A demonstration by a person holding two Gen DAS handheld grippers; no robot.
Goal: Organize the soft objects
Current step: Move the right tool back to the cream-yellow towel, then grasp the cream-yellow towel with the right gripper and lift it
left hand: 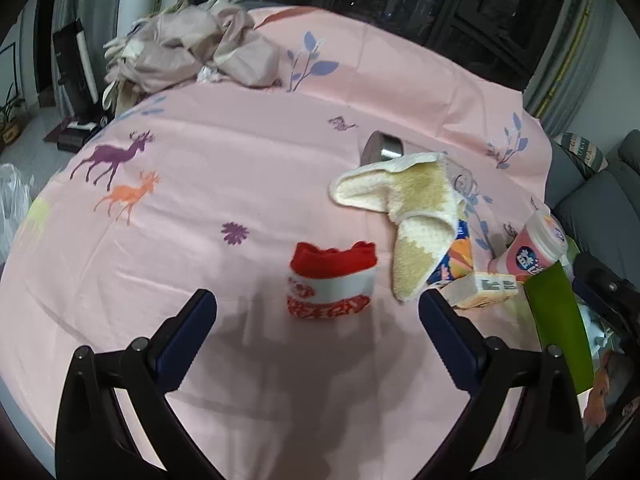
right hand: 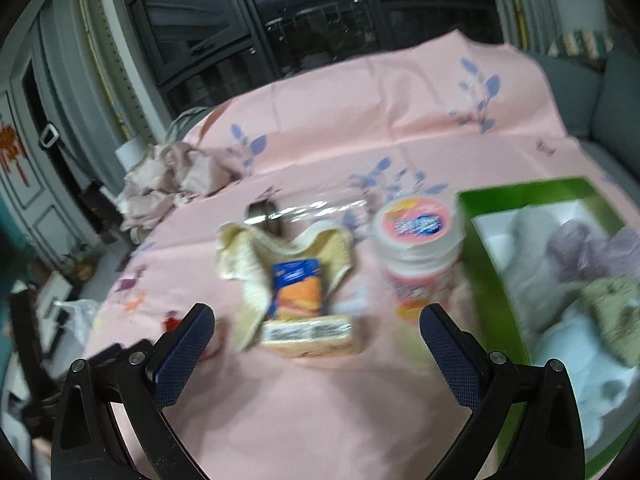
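I am looking across a table draped in a pink cloth [left hand: 248,152] printed with deer and blue leaves, with dark windows [left hand: 400,4] running behind it and a heap of beige fabric [left hand: 188,52] lying at its far left edge. My right wrist view is smearing badly, so I am reading the packet [right hand: 298,294] labels only as blurred colour, and the green box [right hand: 490,280] of soft items is running off the frame's right side. My left gripper [left hand: 318,304] is hovering with its 2 fingers spread wide, empty, just short of the folded red and white cloth [left hand: 332,280], which is lying with its long axis left to right. My right gripper [right hand: 316,316] is likewise gaping, holding nothing. The cream towel [left hand: 408,216] is lying crumpled, draping toward me over the packet.
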